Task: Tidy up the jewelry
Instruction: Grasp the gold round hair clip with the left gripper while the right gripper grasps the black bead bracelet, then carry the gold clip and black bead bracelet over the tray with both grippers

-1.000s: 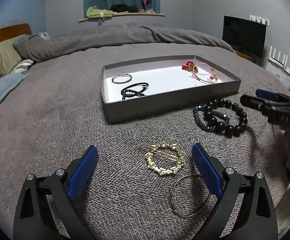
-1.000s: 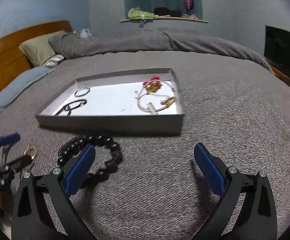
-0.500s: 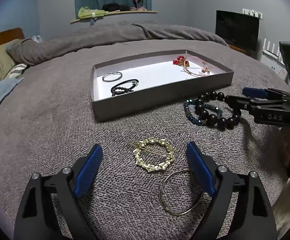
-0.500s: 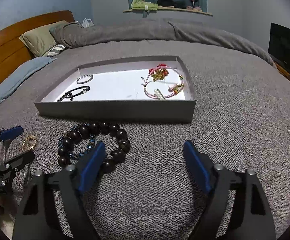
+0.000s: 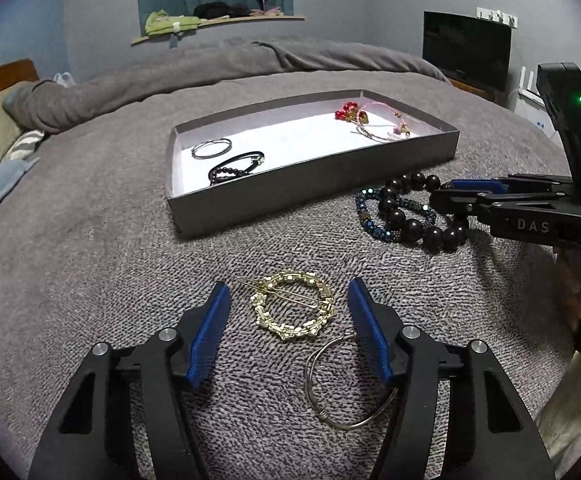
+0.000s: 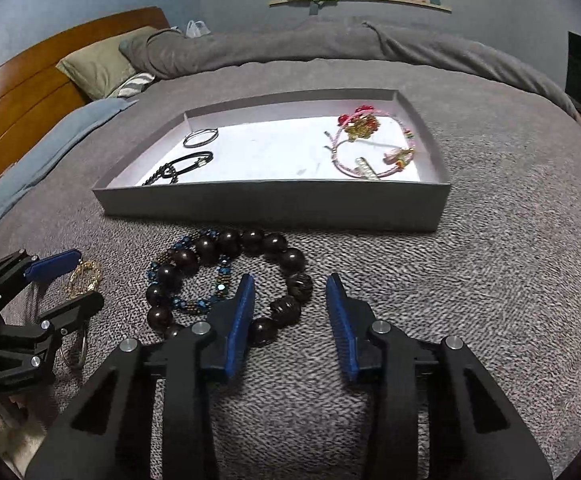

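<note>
A grey tray on the bed holds a silver bangle, a black bracelet and red-pink jewelry. In front of it lie a dark wooden bead bracelet over a blue beaded bracelet, a gold round hair clip and a thin wire hoop. My left gripper is open, its fingers either side of the gold clip. My right gripper is open, straddling the right side of the wooden bead bracelet.
The grey blanket covers the whole bed. Pillows and a wooden headboard are at the far left. A dark TV stands at the right. A shelf with clothes is on the back wall.
Both grippers have moved forward and down and narrowed their opening. The left now brackets the gold clip, the right now brackets the wooden bead bracelet.
</note>
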`<state>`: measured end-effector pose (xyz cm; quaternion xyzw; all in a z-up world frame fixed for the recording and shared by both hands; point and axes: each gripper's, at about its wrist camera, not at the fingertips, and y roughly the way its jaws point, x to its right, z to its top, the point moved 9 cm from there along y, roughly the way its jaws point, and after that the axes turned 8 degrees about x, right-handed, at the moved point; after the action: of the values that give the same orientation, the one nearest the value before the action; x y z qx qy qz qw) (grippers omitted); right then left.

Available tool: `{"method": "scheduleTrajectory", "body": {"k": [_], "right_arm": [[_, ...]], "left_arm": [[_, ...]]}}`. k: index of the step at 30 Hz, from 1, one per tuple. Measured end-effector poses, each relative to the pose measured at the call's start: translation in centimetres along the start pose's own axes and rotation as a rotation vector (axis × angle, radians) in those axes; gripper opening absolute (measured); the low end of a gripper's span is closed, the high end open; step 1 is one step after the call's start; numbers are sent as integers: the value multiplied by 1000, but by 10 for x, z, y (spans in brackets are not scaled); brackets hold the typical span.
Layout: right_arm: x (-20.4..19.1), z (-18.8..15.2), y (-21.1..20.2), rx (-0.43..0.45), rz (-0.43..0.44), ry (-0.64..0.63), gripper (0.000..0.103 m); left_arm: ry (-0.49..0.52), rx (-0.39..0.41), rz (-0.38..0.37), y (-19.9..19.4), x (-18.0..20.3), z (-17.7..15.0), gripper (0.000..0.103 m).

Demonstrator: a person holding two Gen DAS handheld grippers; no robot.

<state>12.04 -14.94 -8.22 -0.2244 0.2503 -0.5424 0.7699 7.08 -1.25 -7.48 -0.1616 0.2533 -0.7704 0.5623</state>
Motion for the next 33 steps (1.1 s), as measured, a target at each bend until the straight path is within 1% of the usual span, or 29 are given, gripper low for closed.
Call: {"method": "scheduleTrajectory", "body": {"k": [1, 3, 4, 5, 6, 9, 14, 17, 20, 27, 33], "right_arm": [[0, 0, 0, -3, 8, 1, 30], [0, 0, 1, -7, 28, 15, 27], [0, 0, 1, -6, 31, 18, 23], [1, 1, 1, -2, 34, 22, 17], [1, 2, 0, 2, 40, 27, 15], [0, 5, -3, 20, 52, 36, 15], [-3, 12, -12, 68, 86, 43, 15], [-6, 20, -21, 114, 95, 32, 15], [-11, 26, -31, 150, 100, 3, 15], [-15, 41, -47, 196, 92, -28, 15], [-17, 60, -61, 226, 89, -54, 15]], "left_arm": [[-1, -1, -1, 0, 0, 0, 61], [-4, -3, -5, 1, 0, 0, 59], [-5, -4, -6, 1, 0, 0, 57], [-5, -6, -6, 1, -1, 0, 53], [-7, -7, -9, 2, -1, 0, 47], [-12, -8, -16, 2, 0, 0, 43], [-12, 1, -16, 0, 0, 1, 43], [-15, 15, -20, -3, 0, 3, 43], [-16, 30, -19, -6, 0, 6, 43], [-16, 63, -14, -10, -2, 14, 43], [-30, 94, -19, -17, -7, 29, 43]]}}
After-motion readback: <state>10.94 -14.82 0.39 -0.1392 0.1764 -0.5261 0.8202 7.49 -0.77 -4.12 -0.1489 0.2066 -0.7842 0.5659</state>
